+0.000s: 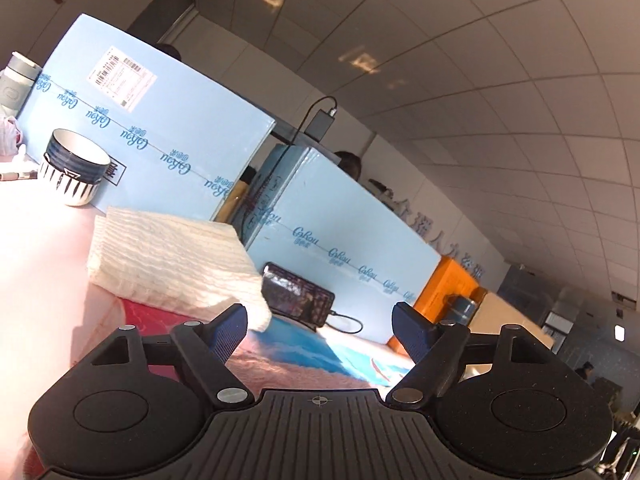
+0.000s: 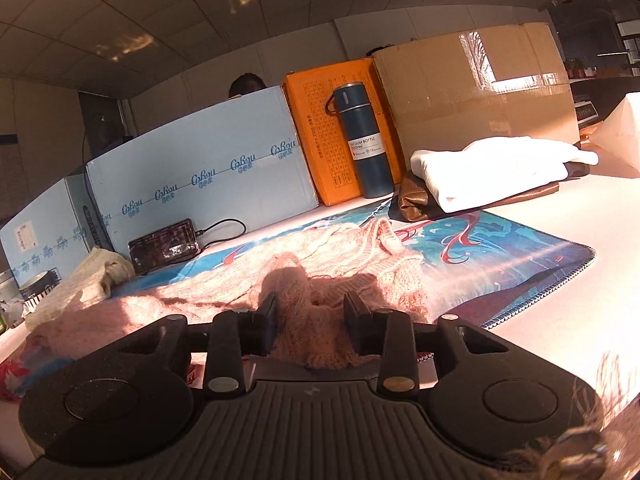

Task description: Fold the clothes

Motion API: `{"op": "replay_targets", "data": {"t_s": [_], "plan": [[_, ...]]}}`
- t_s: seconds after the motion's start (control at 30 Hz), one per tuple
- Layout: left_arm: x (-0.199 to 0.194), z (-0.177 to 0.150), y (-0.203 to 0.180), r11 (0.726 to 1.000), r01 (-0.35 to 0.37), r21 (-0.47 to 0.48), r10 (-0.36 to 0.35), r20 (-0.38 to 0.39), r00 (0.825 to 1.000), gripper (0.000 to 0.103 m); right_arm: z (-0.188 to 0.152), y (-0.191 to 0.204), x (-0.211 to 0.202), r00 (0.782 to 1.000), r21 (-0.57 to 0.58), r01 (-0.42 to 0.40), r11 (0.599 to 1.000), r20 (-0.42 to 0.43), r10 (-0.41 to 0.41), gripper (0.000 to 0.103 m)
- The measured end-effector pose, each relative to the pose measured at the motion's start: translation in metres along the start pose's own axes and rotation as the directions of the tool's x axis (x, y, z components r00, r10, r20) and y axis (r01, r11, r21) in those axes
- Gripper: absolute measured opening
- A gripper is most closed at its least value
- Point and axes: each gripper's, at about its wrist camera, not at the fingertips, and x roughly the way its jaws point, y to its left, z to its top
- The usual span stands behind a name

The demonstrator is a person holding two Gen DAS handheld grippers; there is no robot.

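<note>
A fuzzy pink knit sweater (image 2: 320,256) lies spread over a blue patterned mat (image 2: 500,240) on the table. My right gripper (image 2: 311,312) is shut on a bunched fold of the pink sweater, which fills the gap between its fingers. In the left wrist view the same pink sweater (image 1: 288,368) shows just under my left gripper (image 1: 320,320), whose fingers stand wide open with nothing between them. A folded white knit cloth (image 1: 168,260) lies just ahead and left of the left gripper.
Light blue boxes (image 1: 160,120) (image 2: 208,176), an orange box (image 2: 320,128) and a cardboard box (image 2: 480,96) wall the table's back. A blue bottle (image 2: 362,140), a phone on a cable (image 2: 164,246), stacked bowls (image 1: 74,172) and folded white clothes (image 2: 492,172) stand around the mat.
</note>
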Motion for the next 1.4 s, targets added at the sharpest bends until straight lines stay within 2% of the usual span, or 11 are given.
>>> {"op": "replay_targets", "data": {"t_s": [0.23,0.37,0.57,0.63,0.73,0.83,1.07,1.2,1.27,1.33,1.4], "plan": [[0.083,-0.006,-0.021,0.939,0.000,0.345,0.111,-0.301,0.947,0.084,0.033,0.049,0.027,0.980,-0.100,-0.197,0.975,-0.010,0.197,0.072],[0.111,-0.028,-0.042,0.884,0.092,0.458,0.115,-0.404,0.907,0.083,0.042,0.092,0.073,0.886,-0.020,-0.445,0.895,-0.159,0.436,0.091],[0.119,-0.041,-0.062,0.782,0.213,0.585,0.099,-0.454,0.885,0.084,0.030,0.155,0.141,0.843,-0.080,-0.436,0.896,-0.386,0.376,0.090],[0.117,-0.041,-0.063,0.770,0.233,0.595,0.086,-0.457,0.885,0.083,0.018,0.164,0.151,0.821,-0.110,-0.440,0.891,-0.452,0.349,0.082],[0.114,-0.041,-0.065,0.749,0.262,0.608,0.065,-0.462,0.885,0.084,0.002,0.172,0.149,0.818,-0.202,-0.435,0.877,-0.495,0.292,0.034],[0.111,-0.042,-0.072,0.698,0.285,0.657,0.065,-0.454,0.889,0.084,0.001,0.165,0.135,0.807,-0.194,-0.478,0.857,-0.482,0.341,0.013],[0.106,-0.060,-0.109,0.436,0.407,0.803,0.047,-0.472,0.880,0.084,-0.009,0.163,0.087,0.793,-0.335,-0.594,0.731,-0.394,0.464,0.012],[0.105,-0.074,-0.121,0.375,0.489,0.787,0.020,-0.534,0.845,0.083,-0.015,0.160,0.068,0.791,-0.404,-0.610,0.682,-0.371,0.487,0.012],[0.098,-0.078,-0.123,0.335,0.528,0.780,-0.008,-0.558,0.830,0.062,-0.019,0.159,0.058,0.788,-0.438,-0.615,0.655,-0.360,0.499,0.012],[0.089,-0.079,-0.123,0.315,0.539,0.782,-0.018,-0.562,0.827,0.014,-0.021,0.158,0.051,0.786,-0.457,-0.618,0.640,-0.351,0.508,0.012],[0.073,-0.080,-0.121,0.309,0.525,0.793,-0.028,-0.544,0.838,0.014,-0.022,0.155,0.047,0.788,-0.456,-0.616,0.643,-0.343,0.511,0.012]]}}
